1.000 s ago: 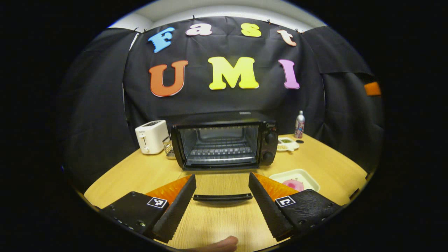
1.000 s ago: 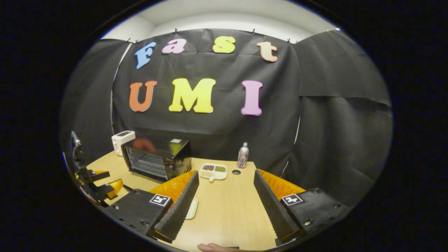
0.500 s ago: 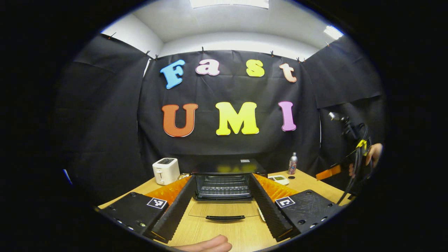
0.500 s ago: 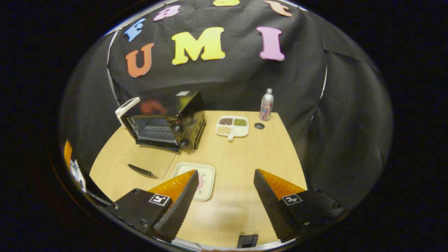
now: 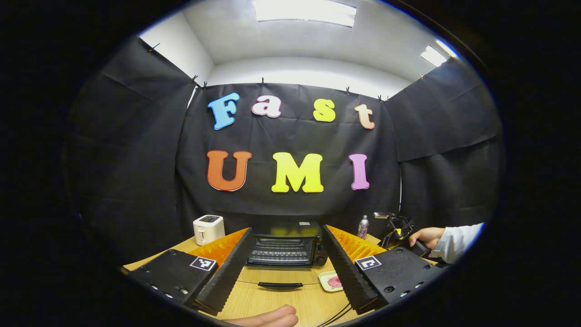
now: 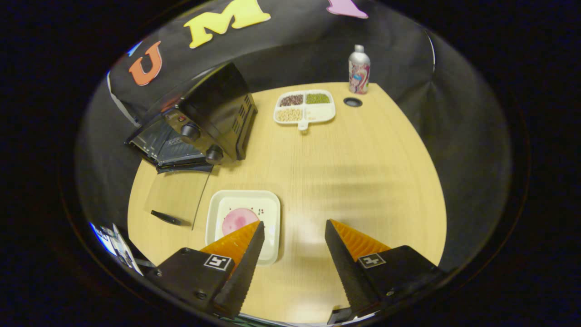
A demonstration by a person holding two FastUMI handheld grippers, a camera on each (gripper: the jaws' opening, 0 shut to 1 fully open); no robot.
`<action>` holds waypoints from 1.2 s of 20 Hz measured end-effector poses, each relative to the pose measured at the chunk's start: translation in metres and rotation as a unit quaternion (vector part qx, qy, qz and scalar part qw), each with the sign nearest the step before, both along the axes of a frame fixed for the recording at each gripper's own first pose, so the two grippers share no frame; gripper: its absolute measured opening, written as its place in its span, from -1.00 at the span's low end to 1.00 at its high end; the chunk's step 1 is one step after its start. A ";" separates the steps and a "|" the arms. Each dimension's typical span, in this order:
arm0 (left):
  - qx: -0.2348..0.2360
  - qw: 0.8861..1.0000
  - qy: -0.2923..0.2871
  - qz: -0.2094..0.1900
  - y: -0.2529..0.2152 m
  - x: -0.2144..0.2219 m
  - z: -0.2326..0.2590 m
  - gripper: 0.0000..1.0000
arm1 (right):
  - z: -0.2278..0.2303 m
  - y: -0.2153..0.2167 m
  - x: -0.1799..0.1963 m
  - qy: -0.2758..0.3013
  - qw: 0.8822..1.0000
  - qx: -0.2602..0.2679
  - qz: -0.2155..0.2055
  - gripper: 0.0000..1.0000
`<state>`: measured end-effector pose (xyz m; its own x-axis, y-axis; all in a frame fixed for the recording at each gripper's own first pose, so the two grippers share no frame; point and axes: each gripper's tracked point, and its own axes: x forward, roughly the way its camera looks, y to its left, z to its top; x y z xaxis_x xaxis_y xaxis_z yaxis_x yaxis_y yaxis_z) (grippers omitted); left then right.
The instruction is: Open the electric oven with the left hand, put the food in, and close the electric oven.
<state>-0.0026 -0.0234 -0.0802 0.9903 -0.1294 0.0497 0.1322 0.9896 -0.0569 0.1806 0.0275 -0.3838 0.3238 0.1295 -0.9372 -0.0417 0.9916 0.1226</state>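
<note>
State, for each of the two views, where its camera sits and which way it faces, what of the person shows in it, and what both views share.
Left gripper view: rides the left gripper, low, facing the oven front-on; a fingertip below, a sleeved hand at right.
Right gripper view: rides the right gripper, high, looking down at the table and the plate.
Shared: oven, its lowered door, plate, bottle.

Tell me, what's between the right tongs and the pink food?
Nothing but the plate's bare rim, in the right gripper view; the right tongs hang open beside the food.
</note>
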 end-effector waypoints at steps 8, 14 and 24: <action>0.044 0.999 0.015 0.020 0.006 0.006 -0.016 0.92 | -0.044 0.017 0.005 0.066 0.997 0.043 -0.017 -0.51; 0.045 0.998 0.034 0.020 0.001 0.013 -0.030 0.92 | -0.054 0.031 -0.003 0.090 0.994 0.059 0.005 -0.55; 0.064 0.996 0.057 0.016 -0.009 0.006 -0.036 0.92 | -0.054 0.033 -0.011 0.118 0.986 0.114 -0.005 -0.93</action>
<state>0.0032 -0.0323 -0.1165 0.9925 -0.0949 -0.0771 0.0994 0.9934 0.0570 0.1697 0.0603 -0.4379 0.1018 0.3444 -0.9333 0.0244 0.9370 0.3484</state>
